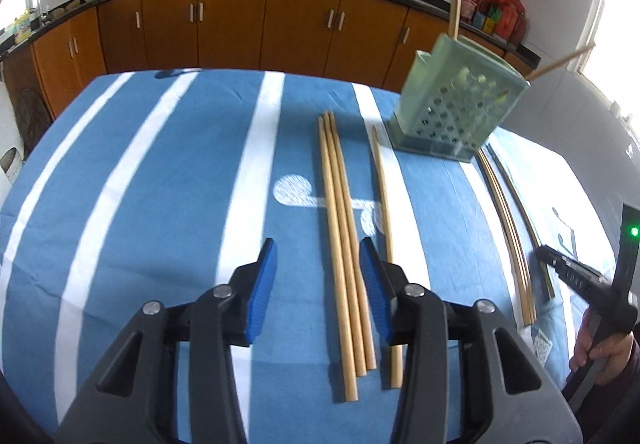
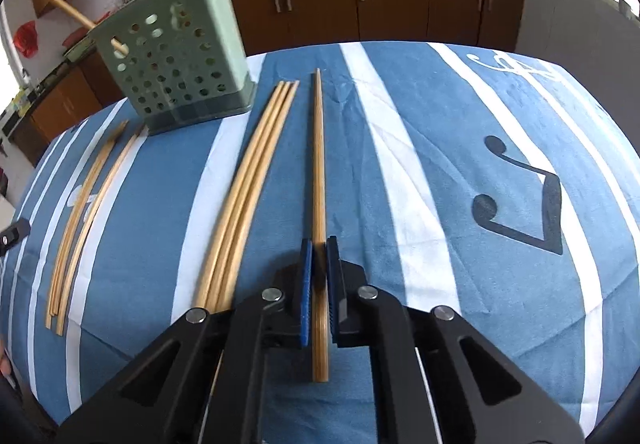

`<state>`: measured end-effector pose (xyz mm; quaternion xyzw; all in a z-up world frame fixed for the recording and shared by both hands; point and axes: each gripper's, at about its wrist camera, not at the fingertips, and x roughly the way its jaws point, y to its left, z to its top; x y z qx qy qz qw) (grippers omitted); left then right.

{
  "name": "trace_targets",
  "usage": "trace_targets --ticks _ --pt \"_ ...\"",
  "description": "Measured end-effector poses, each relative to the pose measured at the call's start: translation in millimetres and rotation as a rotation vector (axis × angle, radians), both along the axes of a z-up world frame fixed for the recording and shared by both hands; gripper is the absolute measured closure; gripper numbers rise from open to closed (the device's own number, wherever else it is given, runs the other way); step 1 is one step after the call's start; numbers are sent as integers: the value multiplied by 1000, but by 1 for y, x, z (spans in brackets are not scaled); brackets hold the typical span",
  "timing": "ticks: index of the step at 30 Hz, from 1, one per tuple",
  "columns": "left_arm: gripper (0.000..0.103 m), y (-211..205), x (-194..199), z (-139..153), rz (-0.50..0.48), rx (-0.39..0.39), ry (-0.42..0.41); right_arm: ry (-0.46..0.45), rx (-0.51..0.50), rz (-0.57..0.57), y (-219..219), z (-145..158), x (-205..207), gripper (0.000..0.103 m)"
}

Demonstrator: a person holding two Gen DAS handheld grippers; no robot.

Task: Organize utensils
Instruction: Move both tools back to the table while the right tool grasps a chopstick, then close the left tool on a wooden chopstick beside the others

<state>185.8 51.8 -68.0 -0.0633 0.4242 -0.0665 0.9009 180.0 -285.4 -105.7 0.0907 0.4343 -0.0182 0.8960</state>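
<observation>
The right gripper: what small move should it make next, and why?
Probably lift. The right gripper has its pads narrowed around a single chopstick that appears to lie on the tablecloth. The green holder stands far ahead to the left, so the stick must rise first.

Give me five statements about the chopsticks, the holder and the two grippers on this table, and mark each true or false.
1. The right hand-held gripper is closed on a single chopstick. True.
2. The left hand-held gripper grips three chopsticks. False: it is open, straddling the bundle of three chopsticks.
3. The green perforated holder already contains chopsticks. True.
4. The holder lies toppled on its side. False: it stands on its base.
5. The tablecloth is blue with white stripes. True.
</observation>
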Motion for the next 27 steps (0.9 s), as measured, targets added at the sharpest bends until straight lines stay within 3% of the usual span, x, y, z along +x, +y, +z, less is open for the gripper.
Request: trace_targets --ticks 5,15,20,27 --pt "86 -12 7 -15 -24 22 51 -5 3 -9 -7 -1 -6 95" --pt "88 -23 9 -30 -39 53 78 -9 -19 2 -3 -1 -3 95" --pt "88 -9 9 -25 -5 -20 71 -11 -21 6 -3 -2 -3 95" --pt "88 -8 12 -31 8 14 85 -14 -29 9 -3 -3 -2 95"
